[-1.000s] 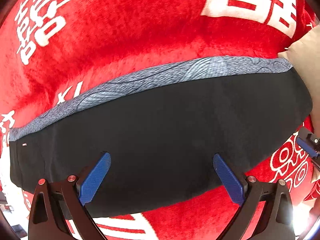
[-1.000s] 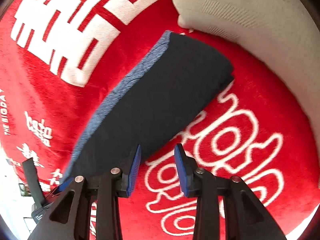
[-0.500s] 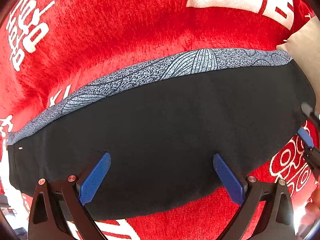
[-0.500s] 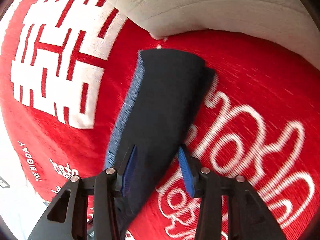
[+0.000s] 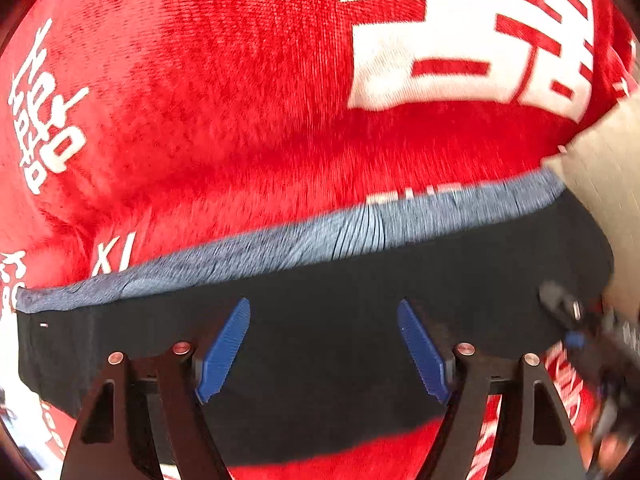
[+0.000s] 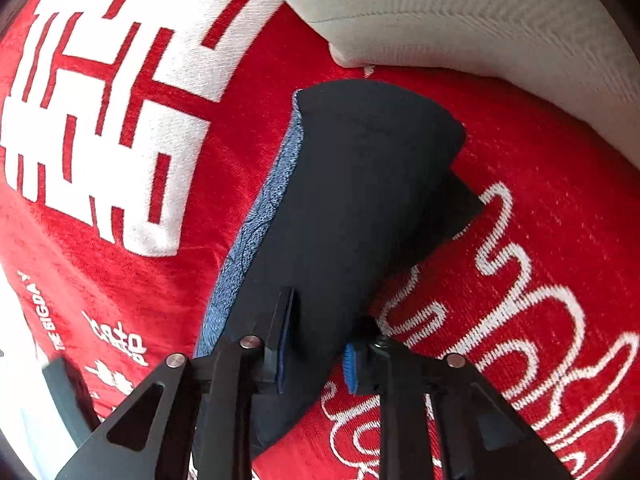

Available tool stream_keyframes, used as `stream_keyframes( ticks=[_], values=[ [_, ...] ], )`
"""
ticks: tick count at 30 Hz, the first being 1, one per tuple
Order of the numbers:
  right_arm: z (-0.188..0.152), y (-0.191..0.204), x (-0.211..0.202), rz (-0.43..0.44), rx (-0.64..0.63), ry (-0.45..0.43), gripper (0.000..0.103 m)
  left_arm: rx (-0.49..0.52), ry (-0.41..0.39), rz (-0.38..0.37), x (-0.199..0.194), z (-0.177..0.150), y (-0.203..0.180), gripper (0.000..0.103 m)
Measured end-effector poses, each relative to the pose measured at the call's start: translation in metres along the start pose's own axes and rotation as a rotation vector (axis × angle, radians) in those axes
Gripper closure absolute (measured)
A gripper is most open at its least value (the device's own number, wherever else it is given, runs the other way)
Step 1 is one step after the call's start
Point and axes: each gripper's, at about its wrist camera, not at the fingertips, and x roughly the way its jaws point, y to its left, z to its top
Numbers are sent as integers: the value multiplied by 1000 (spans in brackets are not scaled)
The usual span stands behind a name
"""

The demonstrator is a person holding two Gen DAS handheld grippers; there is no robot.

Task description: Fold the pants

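Pants [image 6: 360, 200] pinched for folding
Right tool [image 6: 316, 354] closing on the pants' edge; left tool [image 5: 324, 350] closing above the pants, empty. Grip both layers.

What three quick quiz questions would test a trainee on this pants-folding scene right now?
1. True or false: the pants lie between the right gripper jaws.
2. What colour is the blanket under the pants?
3. The left gripper jaws are: A) clamped on the cushion; B) apart above the pants; C) out of view.

Key: 1 true; 2 red with white print; 3 B.
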Motion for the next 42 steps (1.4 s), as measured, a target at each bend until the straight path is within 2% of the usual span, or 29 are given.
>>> stream_keyframes(
  ticks=[3, 4, 6, 8, 12, 18, 19, 20, 22, 28, 31, 37, 38, 40, 42],
  values=[
    [-2, -8, -4, 45, 17, 10, 81, -7, 49, 12, 28, 0, -8, 24],
    [-2, -13, -5, 56, 39, 12, 78, 1, 73, 18, 37, -5, -12, 24],
    [-6, -23, -12, 68, 71, 4, 74, 5, 49, 26, 41, -9, -13, 24],
    [-13, -31, -21, 72, 83, -14, 62, 3, 45, 19, 40, -10, -12, 24],
    [-25, -46, -29, 109, 135, -56, 61, 19, 67, 20, 38, -6, -10, 24],
    [-4, -30, -2, 169, 114, -58, 61, 24, 47, 47, 38, -11, -8, 24],
    [0, -26, 3, 161, 110, -41, 67, 27, 39, 55, 38, -15, -10, 24],
    [2, -23, 5, 144, 108, -28, 78, 32, 28, 64, 38, -18, -11, 24],
    [5, -19, 2, 130, 99, -9, 82, 29, 4, 74, 37, -23, -12, 24],
    [2, 30, -24, 128, -77, -13, 88, 41, -63, 96, 36, -35, -19, 25],
    [-3, 61, -31, 108, -193, -13, 89, 24, -68, 68, 33, -44, -21, 25],
    [-27, 116, -34, 79, -384, 1, 91, 13, -54, -73, 41, -43, 12, 26],
    [-34, 128, -33, 71, -423, 3, 94, 16, -41, -99, 38, -43, 17, 26],
    [-46, 145, -32, 81, -477, 15, 94, -33, -38, -161, 26, -48, 41, 26],
    [-64, 175, -27, 77, -567, 26, 94, -73, -56, -173, 12, -55, 68, 26]
  ],
)
